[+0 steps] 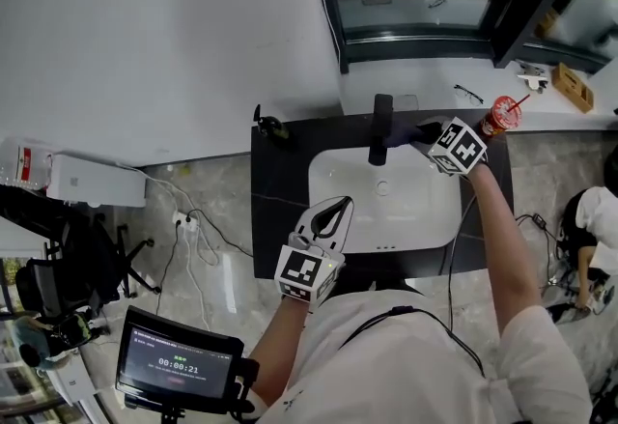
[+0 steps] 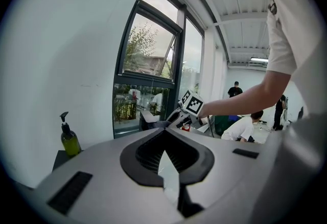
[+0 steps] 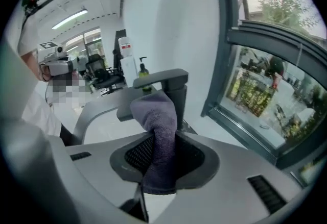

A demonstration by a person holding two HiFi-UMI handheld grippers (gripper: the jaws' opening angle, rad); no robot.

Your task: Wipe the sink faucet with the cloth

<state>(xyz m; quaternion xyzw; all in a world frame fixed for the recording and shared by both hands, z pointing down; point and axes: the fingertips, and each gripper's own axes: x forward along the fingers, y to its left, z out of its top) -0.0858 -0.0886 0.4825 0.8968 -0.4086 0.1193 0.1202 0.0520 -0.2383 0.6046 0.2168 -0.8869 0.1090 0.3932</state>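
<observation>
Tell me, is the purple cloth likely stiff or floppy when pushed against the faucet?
Probably floppy: the cloth folds over itself above the right gripper clamped on it. Its fuzzy weave suggests it is light and should mould around the faucet.

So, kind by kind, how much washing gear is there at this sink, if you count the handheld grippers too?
Grippers: 2 (left gripper, right gripper)
faucet: 1
cloth: 1
soap bottle: 1
sink: 1
Total: 6
</observation>
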